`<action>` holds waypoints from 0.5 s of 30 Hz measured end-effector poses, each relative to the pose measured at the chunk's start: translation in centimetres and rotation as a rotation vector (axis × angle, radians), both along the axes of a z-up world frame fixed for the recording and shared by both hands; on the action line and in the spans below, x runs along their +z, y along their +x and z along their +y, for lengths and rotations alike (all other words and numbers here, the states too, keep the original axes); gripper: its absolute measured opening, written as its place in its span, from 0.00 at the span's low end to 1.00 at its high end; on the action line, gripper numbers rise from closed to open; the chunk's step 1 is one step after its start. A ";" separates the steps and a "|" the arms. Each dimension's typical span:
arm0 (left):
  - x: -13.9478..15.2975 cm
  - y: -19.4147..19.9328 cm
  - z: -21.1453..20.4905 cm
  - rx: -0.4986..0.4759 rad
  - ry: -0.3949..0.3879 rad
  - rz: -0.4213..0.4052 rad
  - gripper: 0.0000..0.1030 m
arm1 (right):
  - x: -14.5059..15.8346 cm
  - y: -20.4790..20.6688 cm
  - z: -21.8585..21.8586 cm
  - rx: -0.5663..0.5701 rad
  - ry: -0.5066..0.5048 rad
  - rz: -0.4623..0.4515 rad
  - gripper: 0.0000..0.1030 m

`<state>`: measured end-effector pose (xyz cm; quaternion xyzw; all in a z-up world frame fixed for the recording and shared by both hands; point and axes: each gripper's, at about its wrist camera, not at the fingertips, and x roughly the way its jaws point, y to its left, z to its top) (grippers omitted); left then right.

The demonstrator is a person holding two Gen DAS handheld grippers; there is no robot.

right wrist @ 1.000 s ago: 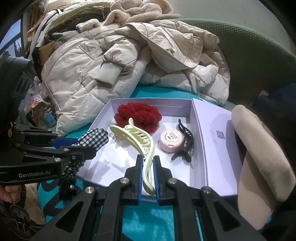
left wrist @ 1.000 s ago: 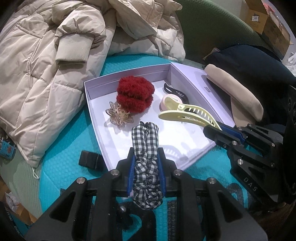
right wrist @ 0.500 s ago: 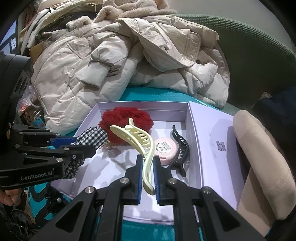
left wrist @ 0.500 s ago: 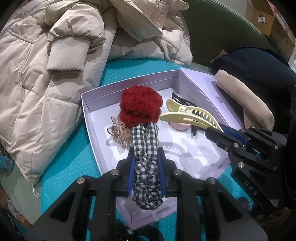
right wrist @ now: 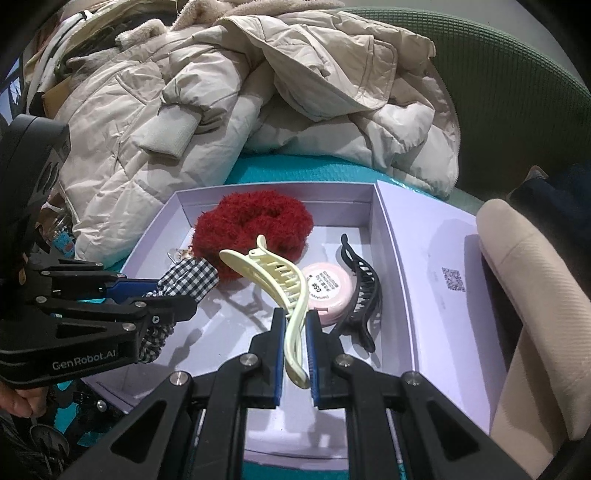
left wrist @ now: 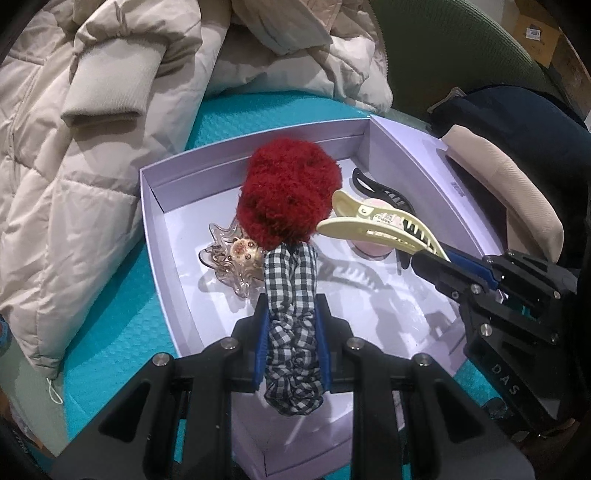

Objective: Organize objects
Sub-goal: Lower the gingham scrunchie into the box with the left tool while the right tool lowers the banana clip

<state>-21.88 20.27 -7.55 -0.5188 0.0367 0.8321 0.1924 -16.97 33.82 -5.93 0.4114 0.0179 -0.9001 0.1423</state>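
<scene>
here the left gripper [left wrist: 291, 332] is clamped on the checked scrunchie [left wrist: 291, 317], soft, light, squashing between the pads, held mid-length over the lilac box [left wrist: 147, 206] near its front edge. the right gripper [right wrist: 295, 332] pinches the stiff, slick cream claw clip [right wrist: 284, 280] by its tail above the box's middle; it could twist.

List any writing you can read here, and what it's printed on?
"GenRobot.AI": side of the left gripper.
"DAS": side of the right gripper; any further letters are out of view.
"050": label of the pink tin; its smaller print is too blurred to read.
QR code, no words: box lid.
Carton label: too small to read.
</scene>
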 end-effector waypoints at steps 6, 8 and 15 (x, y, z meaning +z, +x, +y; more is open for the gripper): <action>-1.0 -0.1 0.2 -0.003 -0.014 -0.012 0.20 | -0.7 -0.1 -0.3 -0.006 0.010 -0.018 0.09; -1.0 0.0 0.3 -0.006 -0.020 -0.010 0.20 | -0.9 -0.1 -0.5 -0.003 0.016 -0.023 0.09; -1.2 -0.2 0.2 0.021 -0.010 -0.025 0.21 | -1.2 -0.1 -0.9 -0.020 0.033 -0.045 0.10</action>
